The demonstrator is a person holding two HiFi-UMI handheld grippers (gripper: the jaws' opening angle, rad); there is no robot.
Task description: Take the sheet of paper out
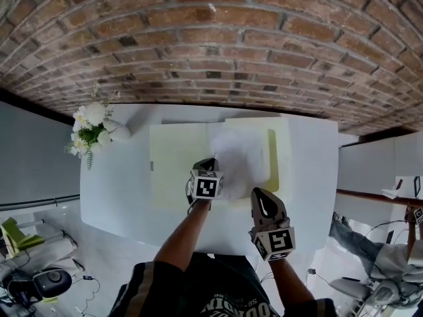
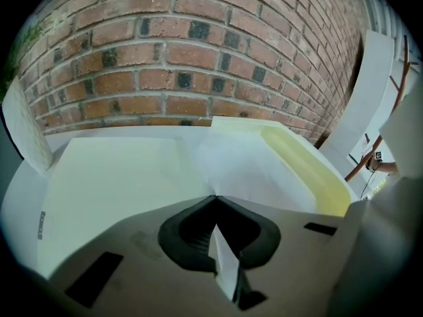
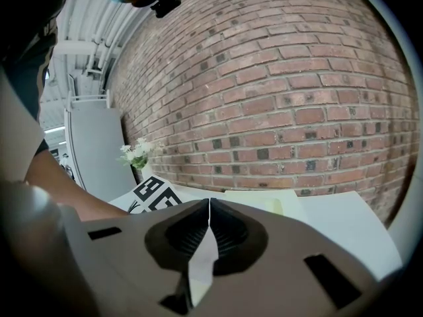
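Note:
A pale yellow folder (image 1: pixel 175 167) lies open on the white table (image 1: pixel 310 177). On its right half rests a white sheet of paper (image 1: pixel 241 157), slightly rumpled. My left gripper (image 1: pixel 206 165) is at the sheet's near left edge, jaws shut on it. In the left gripper view the sheet of paper (image 2: pixel 244 167) creases toward the closed jaw tips (image 2: pixel 215 198), with the folder (image 2: pixel 112 183) spread out to the left. My right gripper (image 1: pixel 262 198) hovers over the table's near edge to the right, shut and holding nothing. Its tips (image 3: pixel 209 202) point at the brick wall.
A white vase of flowers (image 1: pixel 92 131) stands at the table's far left corner, also visible as flowers (image 3: pixel 135 154) in the right gripper view. A brick wall (image 1: pixel 218 38) runs right behind the table. Cables and equipment (image 1: pixel 39 279) lie on the floor at the left.

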